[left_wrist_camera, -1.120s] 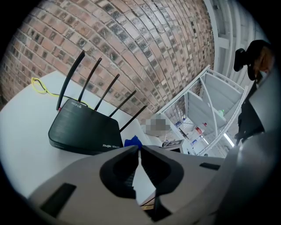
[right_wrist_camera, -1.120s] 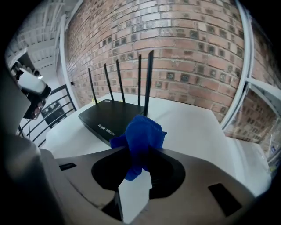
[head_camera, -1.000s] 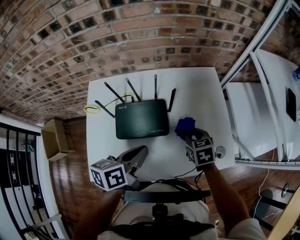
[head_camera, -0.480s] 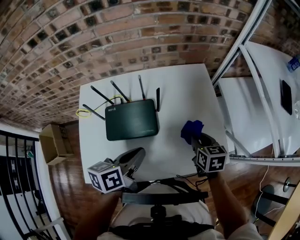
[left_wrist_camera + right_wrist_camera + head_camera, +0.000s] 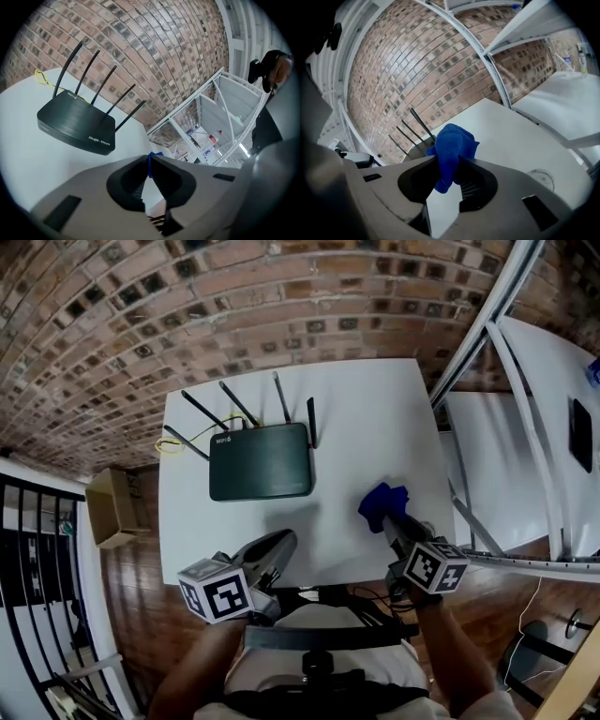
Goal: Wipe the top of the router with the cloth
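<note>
The dark router [image 5: 260,461] lies flat on the white table [image 5: 375,418], its antennas pointing toward the brick wall. My right gripper [image 5: 387,519] hovers near the table's front right, well apart from the router, and is shut on a bunched blue cloth [image 5: 382,502]. In the right gripper view the cloth [image 5: 452,145] bulges up between the jaws, with the router's antennas [image 5: 419,125] behind it. My left gripper [image 5: 284,540] hangs at the table's front edge, jaws shut with nothing in them. In the left gripper view, that gripper [image 5: 149,158] has the router [image 5: 77,124] ahead to its left.
A yellow cable [image 5: 171,444] trails off the router's back left. On the wooden floor to the left stands a cardboard box [image 5: 112,510]. A white metal frame [image 5: 483,329] and a second white table [image 5: 525,456] stand at the right. A round grommet [image 5: 541,177] sits in the tabletop.
My right gripper has drawn back from the router's front right corner toward the table's near right edge, rolling as it went, with the cloth still held. The left gripper stays shut near the front edge.
</note>
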`<state>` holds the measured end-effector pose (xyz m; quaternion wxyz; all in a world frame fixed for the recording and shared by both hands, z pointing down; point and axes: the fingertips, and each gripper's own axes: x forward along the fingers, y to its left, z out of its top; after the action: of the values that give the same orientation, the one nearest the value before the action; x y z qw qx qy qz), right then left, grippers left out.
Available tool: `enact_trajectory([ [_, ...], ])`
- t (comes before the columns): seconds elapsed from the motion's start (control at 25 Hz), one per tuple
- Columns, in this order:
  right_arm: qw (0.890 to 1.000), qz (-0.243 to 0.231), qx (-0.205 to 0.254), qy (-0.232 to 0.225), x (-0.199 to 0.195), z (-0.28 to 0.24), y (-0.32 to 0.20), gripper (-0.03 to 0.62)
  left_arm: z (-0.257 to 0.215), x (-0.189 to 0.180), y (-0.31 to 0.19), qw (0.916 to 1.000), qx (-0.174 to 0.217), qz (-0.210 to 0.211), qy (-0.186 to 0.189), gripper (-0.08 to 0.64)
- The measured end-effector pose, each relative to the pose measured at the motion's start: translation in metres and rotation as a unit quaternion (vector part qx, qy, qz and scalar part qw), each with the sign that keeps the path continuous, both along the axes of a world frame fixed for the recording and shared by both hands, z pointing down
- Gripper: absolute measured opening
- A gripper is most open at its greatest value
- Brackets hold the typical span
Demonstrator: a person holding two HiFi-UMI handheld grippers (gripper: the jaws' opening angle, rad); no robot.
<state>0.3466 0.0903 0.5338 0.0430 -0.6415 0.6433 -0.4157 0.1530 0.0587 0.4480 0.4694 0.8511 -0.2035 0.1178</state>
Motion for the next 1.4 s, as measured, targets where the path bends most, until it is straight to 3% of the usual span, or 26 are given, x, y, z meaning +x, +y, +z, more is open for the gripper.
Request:
enact_trajectory([
  [0.16, 0.997, 0.020, 0.035, -0.065, -0.008, -0.010, 0.007, 0.121, -0.002, -0.010, 0.007, 1.0000, 0.002, -0.003, 0.002, 0.034],
  [0.28, 0.996, 0.032, 0.040, -0.075, -0.017, -0.013, 0.012, 0.121, -0.006, -0.020, 0.008, 1.0000, 0.001, 0.000, 0.003, 0.034],
  [0.56, 0.998, 0.062, -0.016, 0.000, -0.030, -0.010, 0.032, 0.115, -0.017, -0.054, 0.014, 0.9997, 0.001, 0.018, 0.017, 0.034],
  [0.84, 0.991, 0.117, 0.048, -0.034, -0.059, -0.057, 0.043, 0.104, -0.020, -0.106, 0.028, 0.9989, -0.003, 0.028, 0.037, 0.034],
  [1.16, 0.992, 0.115, 0.052, 0.027, -0.091, -0.092, 0.072, 0.101, -0.024, -0.125, 0.056, 0.9955, -0.011, 0.062, 0.071, 0.034],
  [1.4, 0.993, 0.091, 0.059, 0.037, -0.096, -0.115, 0.089, 0.101, -0.049, -0.140, 0.066, 0.9960, 0.016, 0.040, 0.077, 0.034],
])
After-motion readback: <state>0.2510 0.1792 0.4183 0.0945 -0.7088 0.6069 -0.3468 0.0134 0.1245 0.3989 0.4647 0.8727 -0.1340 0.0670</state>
